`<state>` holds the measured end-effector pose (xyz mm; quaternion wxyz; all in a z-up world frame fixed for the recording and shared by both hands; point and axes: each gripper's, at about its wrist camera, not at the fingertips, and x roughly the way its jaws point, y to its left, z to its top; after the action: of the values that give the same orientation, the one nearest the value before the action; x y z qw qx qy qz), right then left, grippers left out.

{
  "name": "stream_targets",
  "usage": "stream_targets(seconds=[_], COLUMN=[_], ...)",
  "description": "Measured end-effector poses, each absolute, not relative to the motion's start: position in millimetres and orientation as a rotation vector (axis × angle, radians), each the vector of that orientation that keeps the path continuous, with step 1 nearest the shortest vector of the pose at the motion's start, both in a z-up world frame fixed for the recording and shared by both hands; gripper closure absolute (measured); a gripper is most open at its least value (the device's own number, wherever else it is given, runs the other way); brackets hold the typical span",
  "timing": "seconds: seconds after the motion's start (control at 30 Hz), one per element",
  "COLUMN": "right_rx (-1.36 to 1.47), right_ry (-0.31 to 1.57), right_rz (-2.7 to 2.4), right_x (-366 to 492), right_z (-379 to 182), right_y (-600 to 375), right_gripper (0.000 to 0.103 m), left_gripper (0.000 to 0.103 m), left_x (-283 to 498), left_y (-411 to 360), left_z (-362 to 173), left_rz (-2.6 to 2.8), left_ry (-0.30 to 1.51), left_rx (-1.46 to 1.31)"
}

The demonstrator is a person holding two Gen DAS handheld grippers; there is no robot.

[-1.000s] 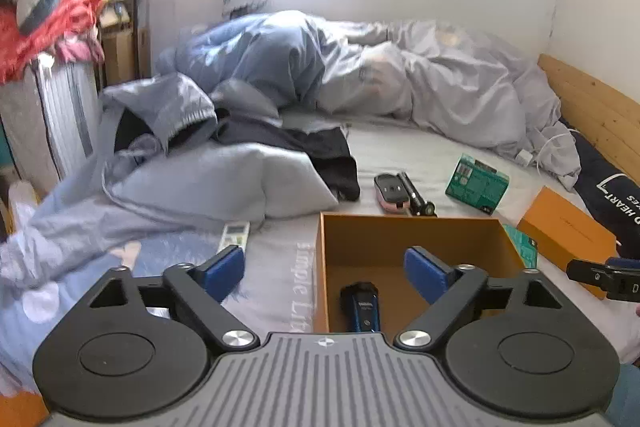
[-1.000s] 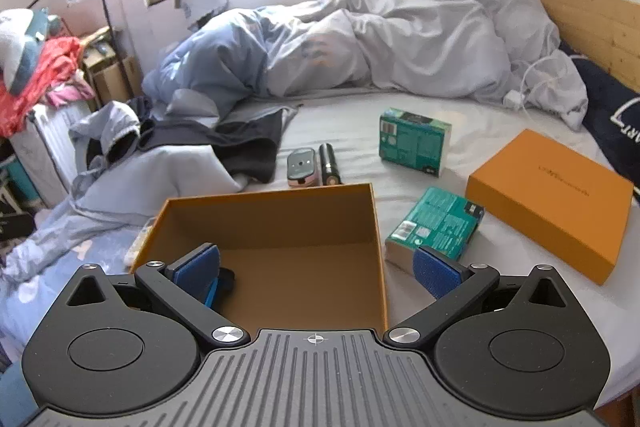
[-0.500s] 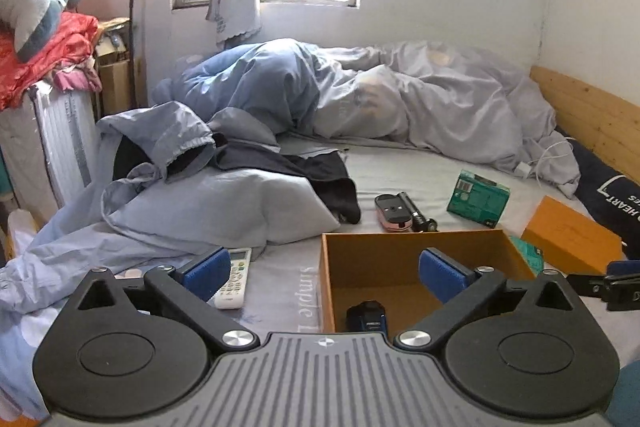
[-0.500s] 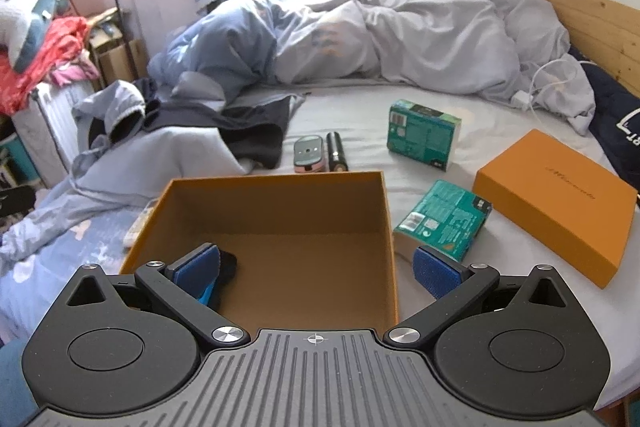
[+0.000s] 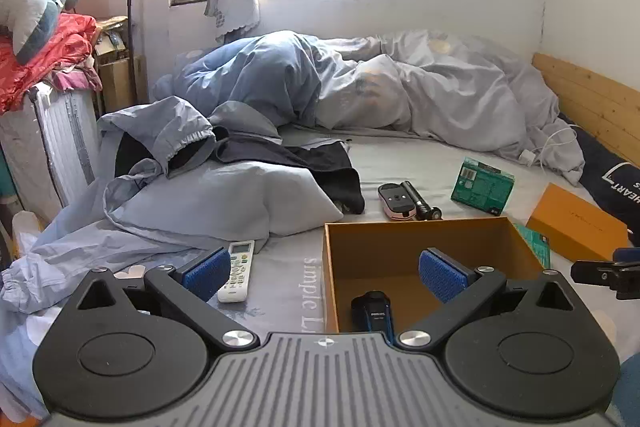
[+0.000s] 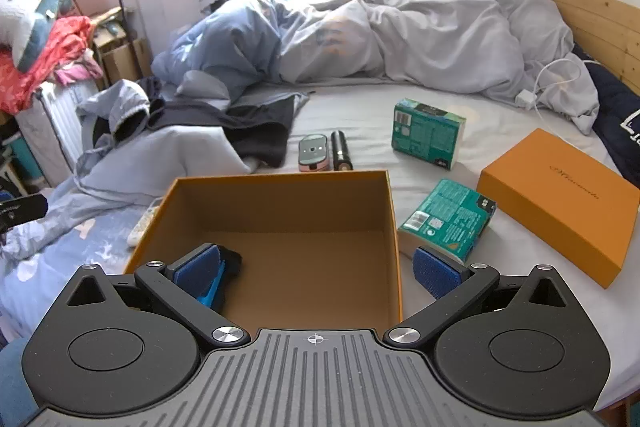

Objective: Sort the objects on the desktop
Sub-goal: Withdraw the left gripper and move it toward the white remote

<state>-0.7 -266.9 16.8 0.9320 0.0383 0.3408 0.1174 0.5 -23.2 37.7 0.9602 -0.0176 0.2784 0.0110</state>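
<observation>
An open orange box (image 6: 280, 227) sits on the bed (image 6: 400, 107), with its open top up so things can be dropped in. A dark blue shaver (image 5: 372, 315) already lies inside it, in the near left corner. The other small things lie on the sheet around the box, where they are easy to reach. A pink mouse (image 6: 314, 153) lies upside down, touching a black flashlight (image 6: 341, 151), just past the far wall of the box. One green box (image 6: 428, 137) stands farther back, and another green box (image 6: 448, 219) lies flat just to the right of the orange box. A white remote (image 5: 237, 271) lies to the left of it, and the orange lid (image 6: 560, 203) rests far to the right. The left tongs (image 5: 324, 269) are wide apart and hold nothing. The right tongs (image 6: 316, 267) are wide apart too, hanging over the near edge of the box with nothing in them.
</observation>
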Motion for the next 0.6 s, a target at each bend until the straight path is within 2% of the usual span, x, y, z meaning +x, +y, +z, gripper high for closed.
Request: stream_targets(seconds=[0.33,0.6], right_rx=[0.1,0.119], right_ry=[0.707,0.711], right_rz=[0.253,0.272], right_x=[0.4,2.7], right_z=[17.3,17.6], right_y=[-272.6,-272.2], right_gripper=[0.0,0.0], left_gripper=[0.0,0.0], left_x=[5.4,46.9], left_y=[-2.2,29.6], left_z=[43.4,28.3], left_rz=[0.07,0.145], left_ry=[0.544,0.619], left_rx=[-0.103,-0.157])
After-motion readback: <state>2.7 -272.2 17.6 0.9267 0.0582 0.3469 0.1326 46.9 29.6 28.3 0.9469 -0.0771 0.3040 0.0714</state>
